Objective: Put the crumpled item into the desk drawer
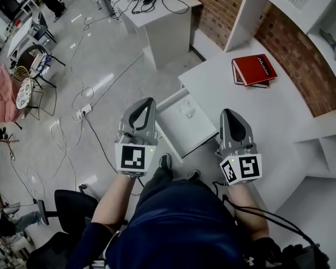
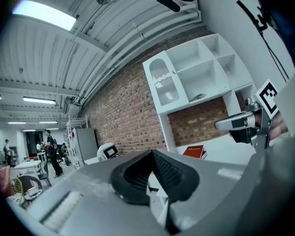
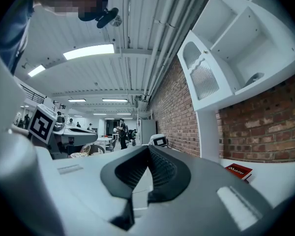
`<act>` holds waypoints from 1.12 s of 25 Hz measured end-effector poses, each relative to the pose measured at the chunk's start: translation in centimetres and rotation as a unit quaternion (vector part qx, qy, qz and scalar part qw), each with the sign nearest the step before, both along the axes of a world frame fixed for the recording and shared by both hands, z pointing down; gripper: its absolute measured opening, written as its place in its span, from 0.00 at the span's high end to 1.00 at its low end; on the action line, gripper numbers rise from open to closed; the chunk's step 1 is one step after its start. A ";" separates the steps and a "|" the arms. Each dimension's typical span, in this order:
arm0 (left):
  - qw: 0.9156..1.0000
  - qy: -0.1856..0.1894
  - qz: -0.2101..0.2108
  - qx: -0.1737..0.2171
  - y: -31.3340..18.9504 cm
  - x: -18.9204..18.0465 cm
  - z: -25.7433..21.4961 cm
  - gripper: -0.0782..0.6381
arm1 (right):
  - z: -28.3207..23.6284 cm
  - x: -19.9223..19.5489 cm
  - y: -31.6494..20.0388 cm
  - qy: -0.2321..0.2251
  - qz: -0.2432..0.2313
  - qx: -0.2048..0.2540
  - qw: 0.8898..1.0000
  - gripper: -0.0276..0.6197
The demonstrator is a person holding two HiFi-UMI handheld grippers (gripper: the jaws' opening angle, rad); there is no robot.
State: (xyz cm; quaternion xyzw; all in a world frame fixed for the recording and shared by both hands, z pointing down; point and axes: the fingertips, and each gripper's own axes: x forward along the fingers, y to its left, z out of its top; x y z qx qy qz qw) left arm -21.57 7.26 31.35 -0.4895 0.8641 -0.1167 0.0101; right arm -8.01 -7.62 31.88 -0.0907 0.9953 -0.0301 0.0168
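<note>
Crumpled item (image 1: 186, 109), white, in open drawer (image 1: 194, 131), left tool (image 1: 148, 101) and right tool (image 1: 226, 112) pressed together

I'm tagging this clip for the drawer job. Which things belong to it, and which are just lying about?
Job: crumpled item, lying in the open drawer; left claw and right claw, both shut and empty.
Lying about: red books on the desk; loose cables.
</note>
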 end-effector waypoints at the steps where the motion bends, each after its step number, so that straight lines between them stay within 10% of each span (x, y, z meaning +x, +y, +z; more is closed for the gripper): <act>1: 1.000 0.002 0.000 0.001 0.0 0.0 0.0 0.89 | -0.1 0.1 0.1 0.000 0.001 0.003 1.000 0.95; 28: 0.999 0.028 0.012 -0.009 -0.1 -1.2 2.0 0.89 | 0.7 -0.9 0.6 0.012 0.003 0.009 1.000 0.95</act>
